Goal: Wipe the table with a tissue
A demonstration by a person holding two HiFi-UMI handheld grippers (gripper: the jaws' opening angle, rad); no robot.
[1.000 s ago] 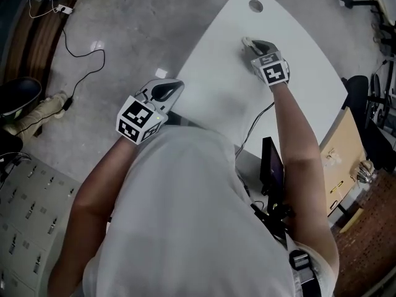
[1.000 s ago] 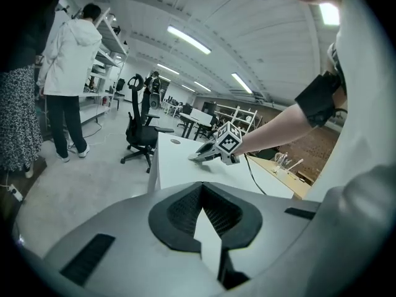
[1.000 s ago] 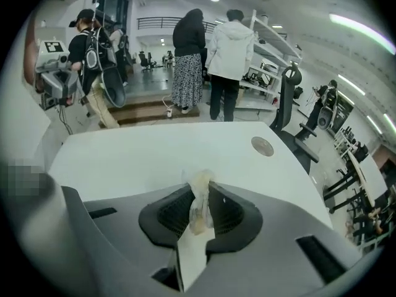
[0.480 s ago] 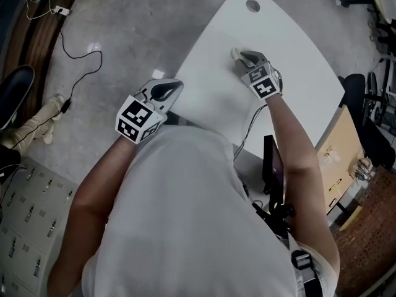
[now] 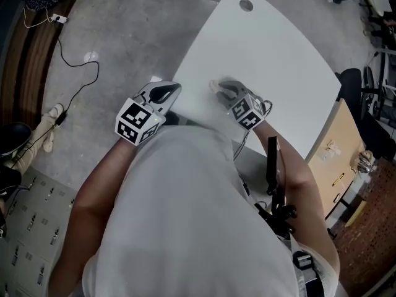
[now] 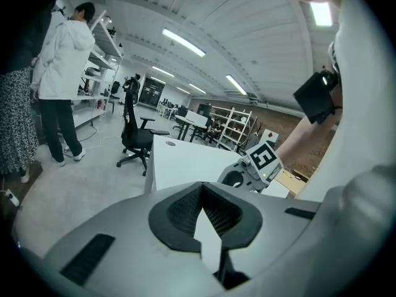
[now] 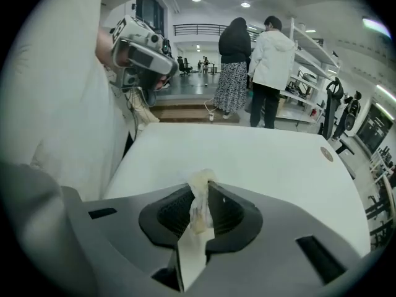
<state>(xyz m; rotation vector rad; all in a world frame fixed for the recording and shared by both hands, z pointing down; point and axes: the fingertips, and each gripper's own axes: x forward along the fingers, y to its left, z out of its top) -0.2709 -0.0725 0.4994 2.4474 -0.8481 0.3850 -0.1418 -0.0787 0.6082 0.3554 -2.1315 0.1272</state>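
Tissue [image 7: 199,197] is a crumpled wad, pinched between the jaws of the right gripper [image 5: 224,90]. The jaws are nearly closed, with just the paper's thickness between them and a tuft poking out past the tips. That gripper tilts steeply down onto the white worktop [image 5: 278,54], and the wad looks pressed against the surface near the edge closest to the person, at about 7 o'clock from the worktop's middle.

The head view shows this gripper smeared with blur, so I judge we're mid-stroke and the wiping is well under way. How much of the surface is already done, I can't say, as no marks or streaks show on the white.

Over at 9 o'clock from the right gripper, the left gripper [image 5: 168,91] hangs by the worktop's near corner. Its jaws are closed tip to tip with nothing between them. It plays no part in the wipe.

What comes next? I'd call for a turn at this near edge and a fresh pass back out toward the round hole [image 5: 246,5] at 12 o'clock, one lane over. That needs a firm pinch and steady downward pressure, so the wad drags flat. The wad is small, so it covers only a narrow strip and could tear or slip free at the edge.
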